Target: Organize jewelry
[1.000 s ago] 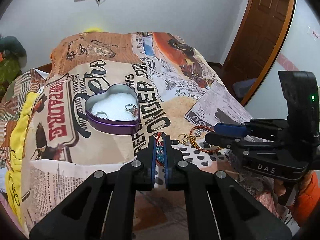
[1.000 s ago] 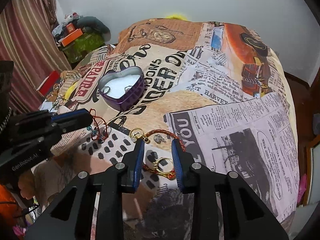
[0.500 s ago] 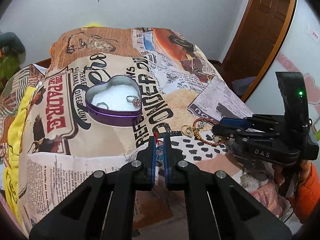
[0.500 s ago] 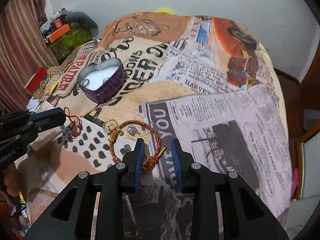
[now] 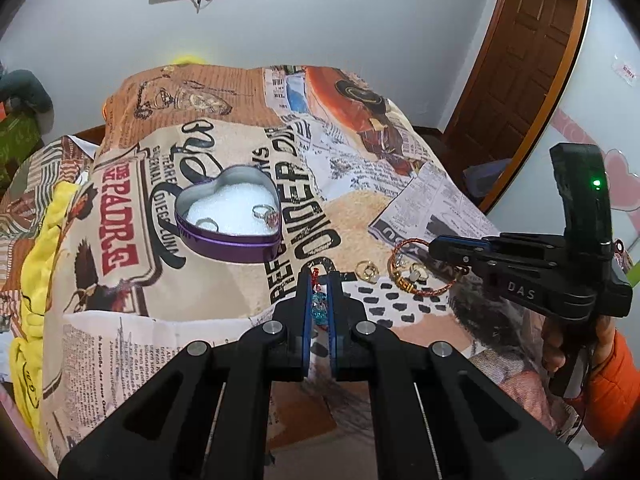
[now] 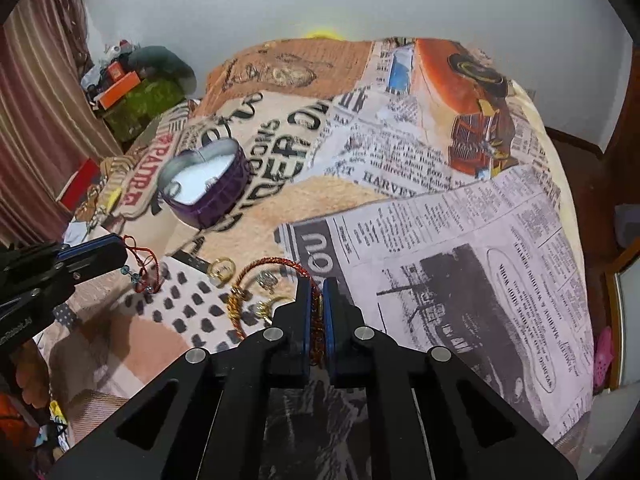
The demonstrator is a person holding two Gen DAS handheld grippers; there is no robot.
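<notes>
Red-gold braided bracelet (image 6: 280,266) pinched in right gripper (image 6: 316,300), jaws closing tight. Red cord with blue beads (image 5: 319,300) clamped in left gripper (image 5: 319,280), fully closed. Ahead of left fingers: purple heart tin (image 5: 230,240) with two rings (image 5: 266,213) (on white foam). "DAS" readable on right gripper's side; "HARVEY" on blanket (image 6: 440,200).

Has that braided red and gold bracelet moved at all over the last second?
Yes. The braided bracelet has swung around on the blanket, its near end now clamped in the right gripper, beside the "YOU" print.
</notes>
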